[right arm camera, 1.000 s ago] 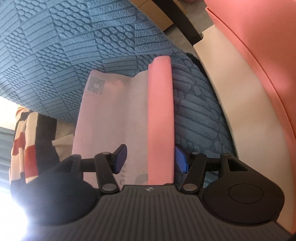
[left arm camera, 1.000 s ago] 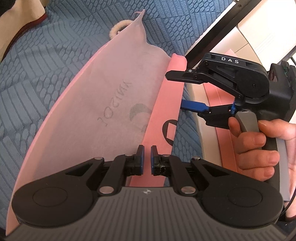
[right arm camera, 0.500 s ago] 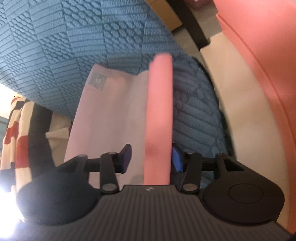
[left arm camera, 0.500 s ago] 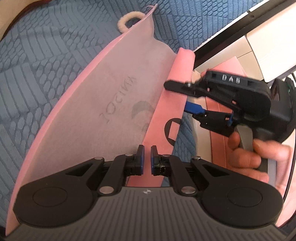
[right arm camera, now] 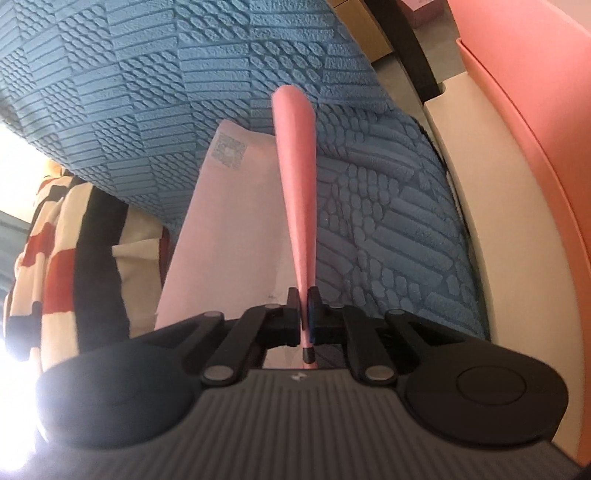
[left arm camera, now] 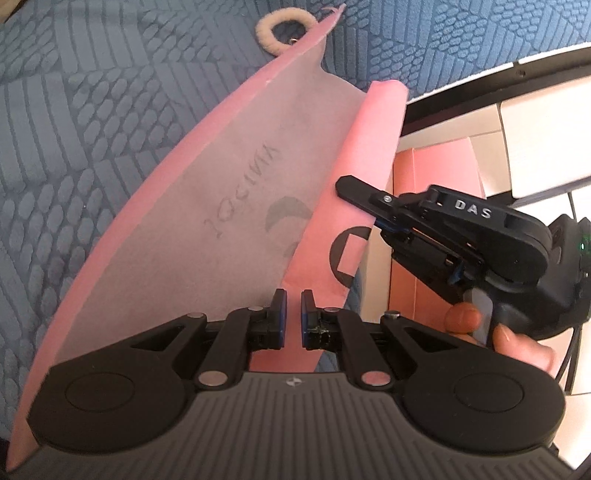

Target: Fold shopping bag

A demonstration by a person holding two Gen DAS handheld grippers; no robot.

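A pink shopping bag point(left arm camera: 221, 192) lies spread on a blue textured cover, pale inner face up with mirrored lettering. Along its right side runs a folded pink strip point(left arm camera: 369, 147). My left gripper point(left arm camera: 293, 317) is shut at the bag's near end, right where the fold line meets its pads. My right gripper point(left arm camera: 380, 221), held by a hand point(left arm camera: 517, 339), clamps the strip from the right. In the right wrist view the right gripper point(right arm camera: 303, 306) is shut on that strip point(right arm camera: 295, 177), which stands pinched on edge; the bag's pale panel point(right arm camera: 229, 229) lies left of it.
The blue cover point(left arm camera: 92, 147) fills the left and far side. A fuzzy white ring point(left arm camera: 284, 26) lies past the bag's far corner. A black frame bar point(left arm camera: 498, 85), a cream ledge point(right arm camera: 491, 206) and a pink box point(right arm camera: 535, 129) stand to the right. Striped cloth point(right arm camera: 55, 240) hangs left.
The right jaws, wide around the pink strip before, have closed and squeezed it onto its edge. The left wrist view has rolled, and the left jaws stayed shut.
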